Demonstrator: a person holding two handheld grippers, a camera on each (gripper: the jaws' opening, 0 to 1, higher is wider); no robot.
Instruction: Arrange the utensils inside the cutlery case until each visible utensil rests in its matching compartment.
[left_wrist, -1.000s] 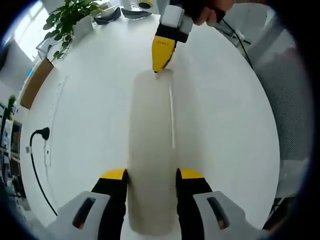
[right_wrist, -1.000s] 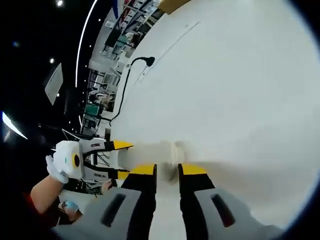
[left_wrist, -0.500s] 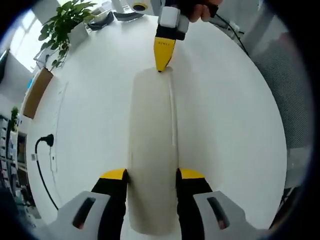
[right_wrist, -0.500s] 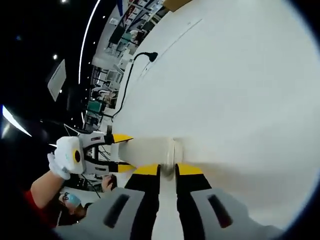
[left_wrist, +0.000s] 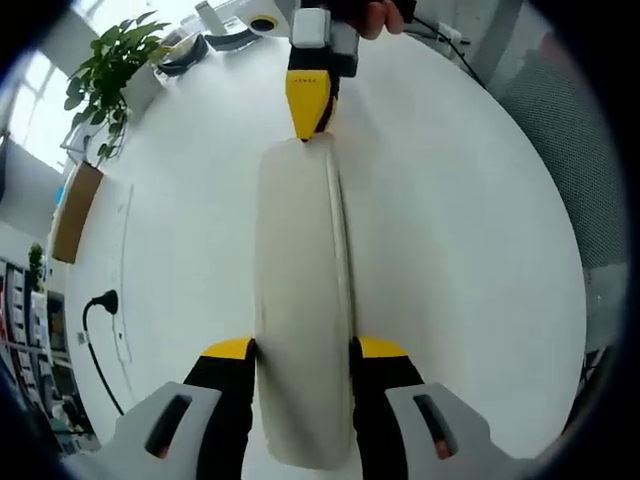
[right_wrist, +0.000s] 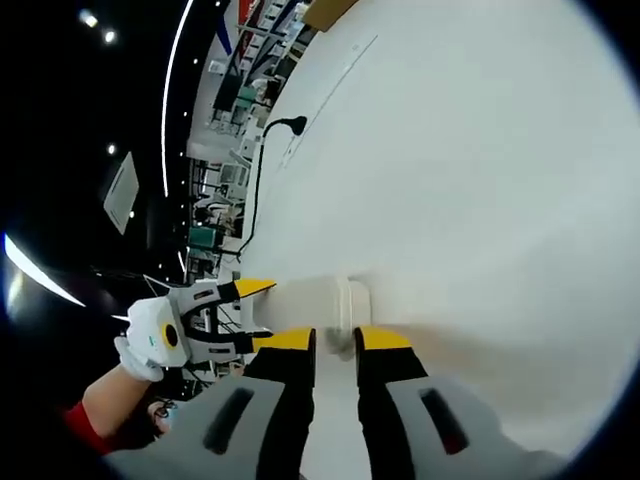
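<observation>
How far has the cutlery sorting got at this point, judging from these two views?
Nothing looks sorted yet: no utensil or open compartment can be seen. In hand: the closed white case is held at both ends, left tongs clamped across the near end, right tongs pinching the far end, over the white table. Left: open it and arrange the utensils.

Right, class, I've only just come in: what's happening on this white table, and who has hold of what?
A person is working with a gripper in each hand on a long, pale cutlery case lying on a round white table. The left gripper clamps one end of the case between its jaws, while the right gripper pinches the opposite end. The case looks closed, and no utensils can be seen. A potted plant and a black cable sit near the table's edge.
</observation>
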